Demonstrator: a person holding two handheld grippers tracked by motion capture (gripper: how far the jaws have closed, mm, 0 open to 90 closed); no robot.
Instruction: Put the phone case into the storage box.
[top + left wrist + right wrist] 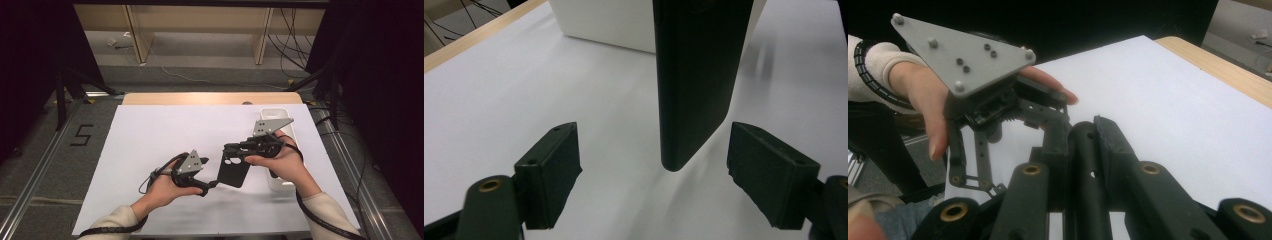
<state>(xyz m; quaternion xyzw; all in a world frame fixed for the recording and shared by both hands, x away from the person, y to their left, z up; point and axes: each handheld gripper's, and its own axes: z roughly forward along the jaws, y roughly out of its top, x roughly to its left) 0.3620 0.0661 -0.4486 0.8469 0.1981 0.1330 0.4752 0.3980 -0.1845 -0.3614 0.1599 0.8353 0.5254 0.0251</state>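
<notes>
A flat black plate [234, 171] with small holes near its top hangs tilted above the white table sheet [150, 135]. My right gripper [231, 150] is shut on its upper part; in the right gripper view the jaws [1080, 129] clamp the plate's thin edge [1083, 165]. My left gripper [212, 184] points at the plate's lower left corner. In the left gripper view its jaws [655, 132] stand open on either side of the plate's lower edge [696, 90], with neither pad touching it.
A white rectangular bin [282, 116] stands at the table's right side behind the right hand, and is seen as a white box [599, 20] in the left gripper view. The wooden table edge [210, 98] runs along the back. Cables trail from both grippers.
</notes>
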